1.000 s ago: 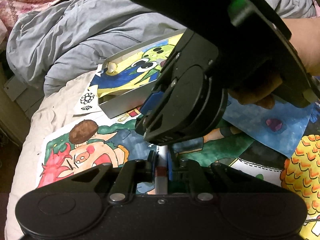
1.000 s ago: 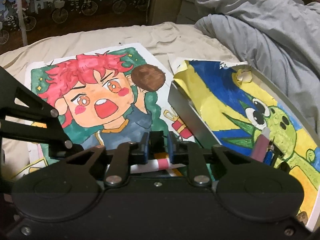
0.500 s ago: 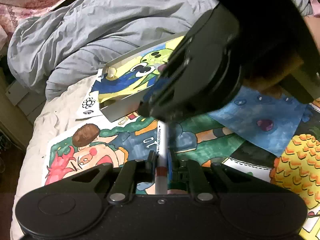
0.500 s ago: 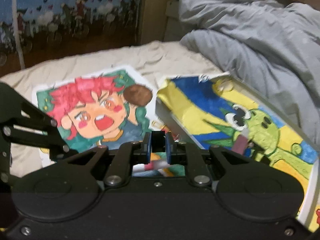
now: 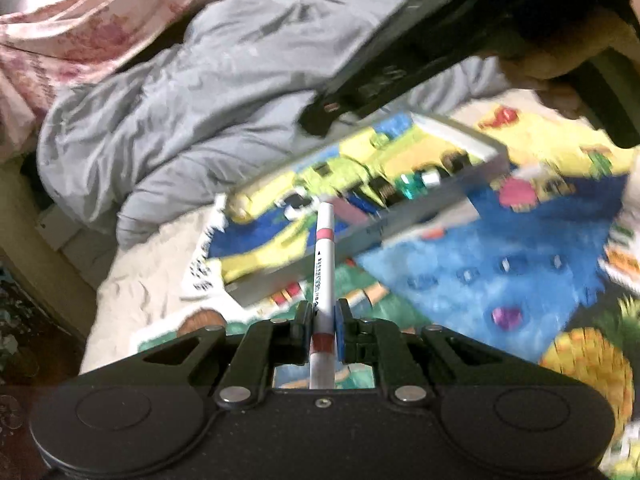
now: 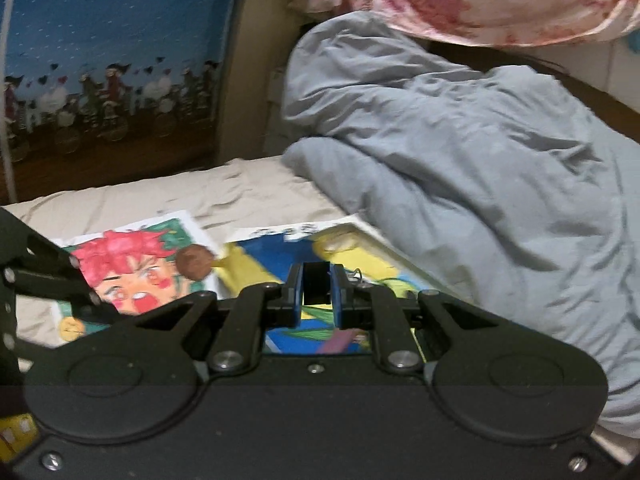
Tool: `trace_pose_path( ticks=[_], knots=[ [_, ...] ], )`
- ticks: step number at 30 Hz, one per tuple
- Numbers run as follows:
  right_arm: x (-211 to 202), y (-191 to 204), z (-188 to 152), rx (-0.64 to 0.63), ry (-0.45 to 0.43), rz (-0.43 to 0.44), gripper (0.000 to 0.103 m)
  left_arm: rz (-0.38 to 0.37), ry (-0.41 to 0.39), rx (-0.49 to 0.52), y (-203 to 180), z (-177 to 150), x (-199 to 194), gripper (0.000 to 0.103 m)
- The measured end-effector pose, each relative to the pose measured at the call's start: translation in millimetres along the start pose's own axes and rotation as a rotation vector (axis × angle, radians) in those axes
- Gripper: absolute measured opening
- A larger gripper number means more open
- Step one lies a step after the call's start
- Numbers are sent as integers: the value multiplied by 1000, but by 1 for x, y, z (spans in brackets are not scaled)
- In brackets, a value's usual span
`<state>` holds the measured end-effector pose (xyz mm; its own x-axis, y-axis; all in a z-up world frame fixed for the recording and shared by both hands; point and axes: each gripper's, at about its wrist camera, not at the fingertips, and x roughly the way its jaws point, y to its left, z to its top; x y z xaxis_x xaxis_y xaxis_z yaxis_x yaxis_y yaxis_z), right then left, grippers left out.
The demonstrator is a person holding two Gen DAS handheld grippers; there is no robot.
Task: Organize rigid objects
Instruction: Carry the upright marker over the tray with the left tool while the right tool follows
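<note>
Tongs on the left [image 5: 323, 320], seen from their own wrist camera, are clamped on a slim white plastic marker with pink bands [image 5: 325, 264]; its smooth round barrel runs forward between the blue pads, with the tip hanging over the near wall of a shallow grey metal tray lined with a bright cartoon drawing [image 5: 404, 228]. Small items lie in that tray, blurred beyond naming. Coloured paper drawings [image 5: 500, 264] cover the bed, and a rumpled grey quilt [image 5: 192, 92] lies behind. The other tool's black body [image 5: 460, 28] hangs above the tray. My worry is that the slick barrel could swivel or slip in the pads, or its tip catch the tray wall, tipping the tray on the soft mattress.

From the right wrist camera, the right tongs [image 6: 317, 294] stand slightly parted with nothing between the pads. Below them sits the same tray, its pale rim [image 6: 384, 240] against the quilt. A red-haired cartoon sheet [image 6: 132, 256] lies flat on the beige bedsheet [image 6: 200, 192], with a round brown disc [image 6: 195, 262] resting on it.
</note>
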<state>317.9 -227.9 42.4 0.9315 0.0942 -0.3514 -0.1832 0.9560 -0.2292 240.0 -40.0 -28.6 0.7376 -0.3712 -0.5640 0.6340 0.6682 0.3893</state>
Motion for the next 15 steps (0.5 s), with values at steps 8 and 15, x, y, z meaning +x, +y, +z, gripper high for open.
trace_pose_path(
  ticks=[8, 15],
  knots=[
    [24, -43, -24, 49, 33, -29, 8, 116, -52, -155, 13, 43, 35, 12],
    [60, -46, -49, 72, 74, -6, 8, 88, -76, -389, 38, 69, 92, 12]
  ],
)
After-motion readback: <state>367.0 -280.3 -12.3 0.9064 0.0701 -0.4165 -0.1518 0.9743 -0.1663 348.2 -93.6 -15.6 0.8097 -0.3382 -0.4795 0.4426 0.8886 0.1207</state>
